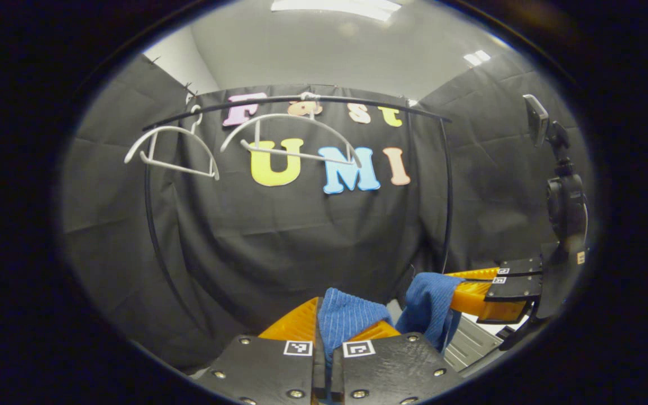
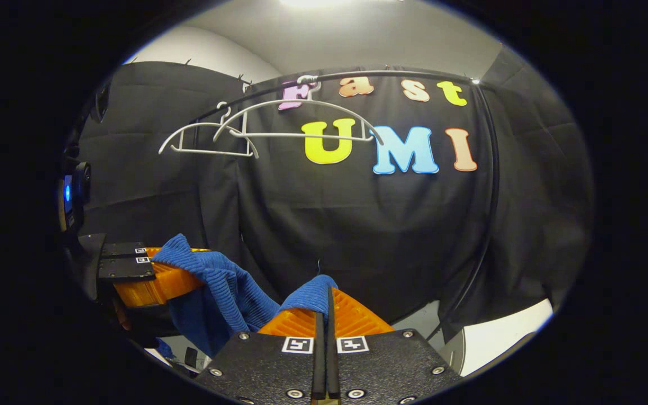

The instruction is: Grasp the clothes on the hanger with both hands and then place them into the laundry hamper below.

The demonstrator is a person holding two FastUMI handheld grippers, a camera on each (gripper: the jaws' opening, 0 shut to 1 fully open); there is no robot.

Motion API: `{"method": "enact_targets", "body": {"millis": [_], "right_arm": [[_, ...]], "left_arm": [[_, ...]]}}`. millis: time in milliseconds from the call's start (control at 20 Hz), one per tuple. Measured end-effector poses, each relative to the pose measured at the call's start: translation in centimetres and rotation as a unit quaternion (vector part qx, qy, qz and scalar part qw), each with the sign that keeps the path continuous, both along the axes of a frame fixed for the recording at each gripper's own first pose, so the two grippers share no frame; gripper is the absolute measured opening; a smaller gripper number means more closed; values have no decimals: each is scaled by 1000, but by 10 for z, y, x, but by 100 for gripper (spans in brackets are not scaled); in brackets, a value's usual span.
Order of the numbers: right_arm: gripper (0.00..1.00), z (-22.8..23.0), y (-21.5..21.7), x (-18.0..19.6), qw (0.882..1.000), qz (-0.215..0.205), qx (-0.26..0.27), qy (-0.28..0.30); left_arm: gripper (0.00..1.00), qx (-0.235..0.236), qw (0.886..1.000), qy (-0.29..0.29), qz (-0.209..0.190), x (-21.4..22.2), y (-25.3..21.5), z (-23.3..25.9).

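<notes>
A blue knitted garment [image 1: 346, 318] is pinched between the orange fingers of my left gripper [image 1: 332, 326], which is shut on it. Its other end [image 1: 428, 306] hangs from my right gripper [image 1: 478, 289], seen at the right of the left gripper view. In the right gripper view, my right gripper [image 2: 327, 309] is shut on a fold of the garment [image 2: 313, 295], and the cloth [image 2: 217, 287] drapes across to my left gripper [image 2: 163, 270] at the left. Two bare white hangers [image 1: 293, 138] [image 1: 172, 152] hang on the black rail [image 1: 358, 102] above. The hamper cannot be made out.
The black rack's curved side posts [image 1: 448, 191] [image 2: 490, 185] stand before the booth's wall. A camera on a stand [image 1: 563, 197] rises at the right of the left gripper view. A pale floor patch [image 2: 498, 334] lies low right in the right gripper view.
</notes>
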State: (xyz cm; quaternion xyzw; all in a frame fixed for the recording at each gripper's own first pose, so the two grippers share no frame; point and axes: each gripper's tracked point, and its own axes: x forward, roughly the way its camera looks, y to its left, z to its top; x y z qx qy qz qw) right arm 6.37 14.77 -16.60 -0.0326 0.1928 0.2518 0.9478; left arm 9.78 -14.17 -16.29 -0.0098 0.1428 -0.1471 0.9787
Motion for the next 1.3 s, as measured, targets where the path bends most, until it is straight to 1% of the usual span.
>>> {"method": "enact_targets", "body": {"millis": [50,300,350,400,450,500,600,650,750,800,850,900,950,1050,1100,1150,1300], "right_arm": [[1,-11,-2,-2,1000,-2,-9,10],[1,-71,-8,-15,996,3,-50,70],[2,-81,-8,-18,995,4,-55,81],[2,-90,-8,-21,994,6,-62,89],[2,-98,-9,-25,992,9,-72,100],[2,-110,-10,-29,990,16,-84,112],[4,-138,-10,-40,985,27,-109,132],[4,-150,-11,-45,981,34,-121,146],[7,-170,-17,-58,973,40,-145,175],[8,-178,-19,-63,970,40,-152,187],[11,-182,-24,-71,968,36,-154,196],[22,-185,-24,-72,967,31,-153,202],[47,-187,-26,-78,967,29,-147,206],[85,-182,-25,-77,969,27,-142,202],[92,-176,-25,-76,970,27,-143,195],[95,-168,-25,-72,972,26,-141,185],[95,-136,-23,-62,981,19,-122,149]], "left_arm": [[5,3,1000,12,2,-1,1,-12],[5,22,996,84,16,-8,15,-81],[5,29,994,99,19,-12,16,-95],[10,39,993,112,23,-14,20,-109],[10,51,990,127,25,-19,21,-127],[5,61,988,142,26,-25,23,-140],[5,75,982,172,29,-34,28,-170],[6,76,979,188,29,-39,29,-182],[8,77,973,218,23,-51,30,-202],[9,78,970,229,19,-48,30,-211],[23,80,969,234,16,-55,32,-213],[37,81,968,237,15,-54,33,-218],[51,83,968,238,16,-55,35,-219],[80,79,972,219,29,-53,42,-205],[94,79,974,211,35,-55,46,-197],[94,80,975,203,42,-53,52,-186],[94,83,981,167,54,-44,67,-149]]}}
